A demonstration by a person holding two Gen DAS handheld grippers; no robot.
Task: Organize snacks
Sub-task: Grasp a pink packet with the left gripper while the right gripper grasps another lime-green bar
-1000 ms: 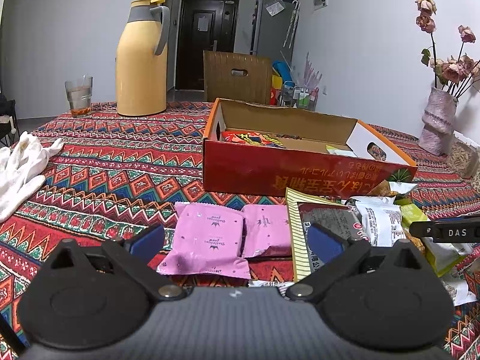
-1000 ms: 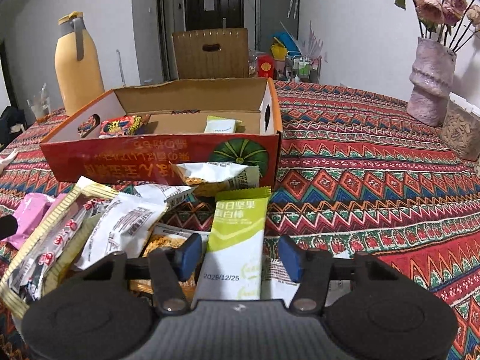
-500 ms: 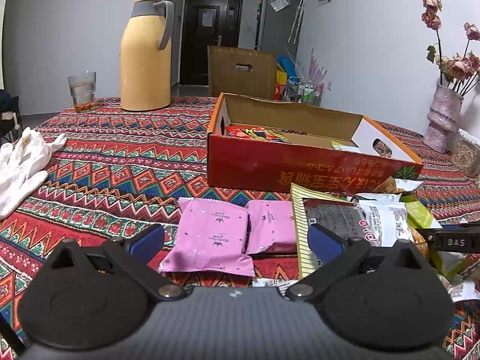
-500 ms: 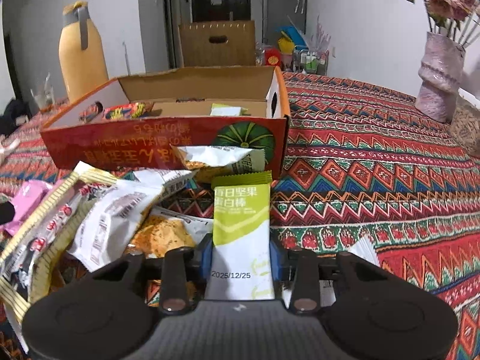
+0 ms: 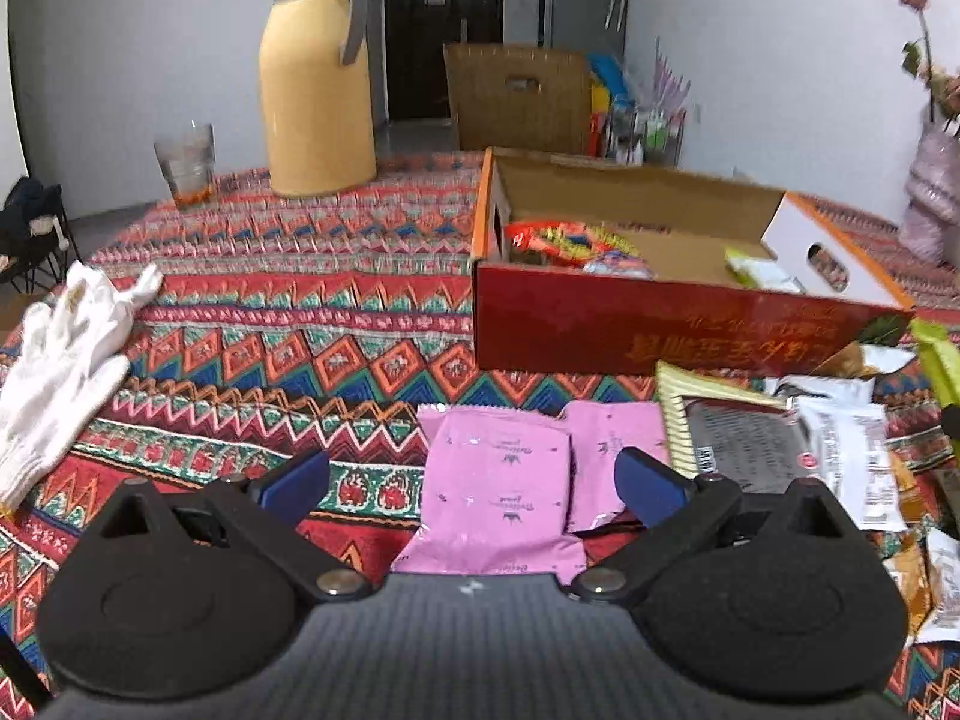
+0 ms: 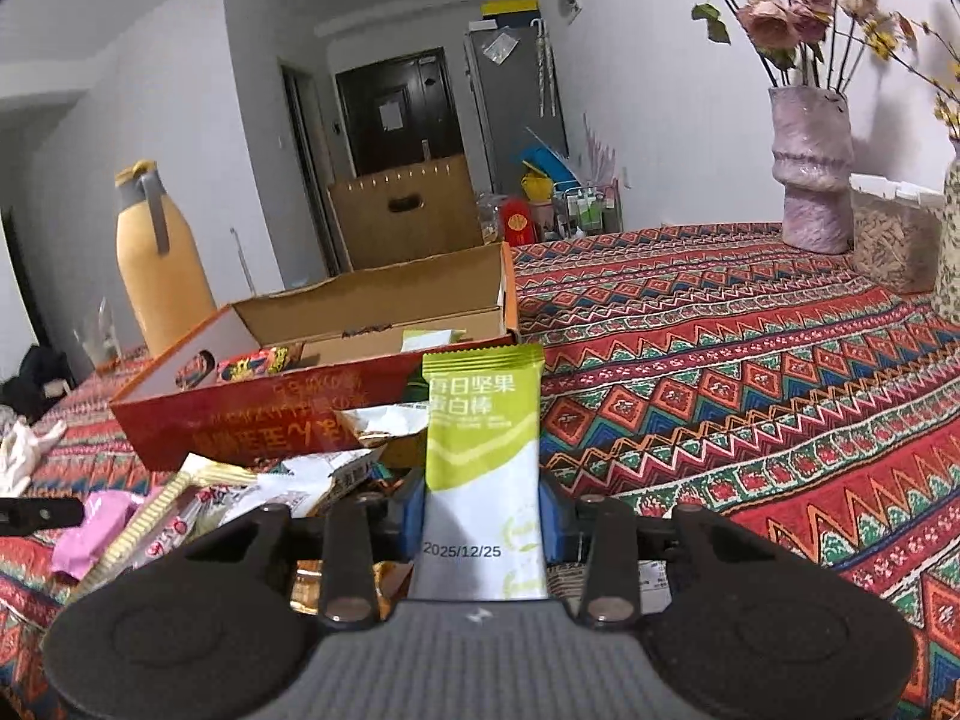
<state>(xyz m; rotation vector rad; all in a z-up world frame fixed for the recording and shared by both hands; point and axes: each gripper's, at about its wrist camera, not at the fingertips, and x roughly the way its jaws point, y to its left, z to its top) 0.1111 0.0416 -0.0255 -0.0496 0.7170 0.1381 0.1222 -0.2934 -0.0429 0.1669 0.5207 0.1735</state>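
Observation:
My right gripper [image 6: 483,516] is shut on a green and white snack bar [image 6: 480,438], held upright and lifted off the snack pile [image 6: 288,492], just before the red cardboard box [image 6: 270,426]. The box [image 5: 660,330] is open on top and holds a red packet [image 5: 564,240] and a green and white packet [image 5: 759,270]. My left gripper [image 5: 474,474] is open, low over a pink packet [image 5: 498,492] that lies between its fingers untouched. A second pink packet [image 5: 612,438] lies beside it. More wrapped snacks [image 5: 780,450] lie to the right.
A yellow thermos [image 5: 318,102] and a glass [image 5: 186,162] stand at the far left of the patterned tablecloth. A white glove [image 5: 60,360] lies near the left edge. A vase of flowers [image 6: 810,168] and a clear container [image 6: 888,234] stand at the far right.
My right gripper closed on the green and white bar and raised it off the pile, tipping upward. My left gripper drifted a little over the pink packets, still open.

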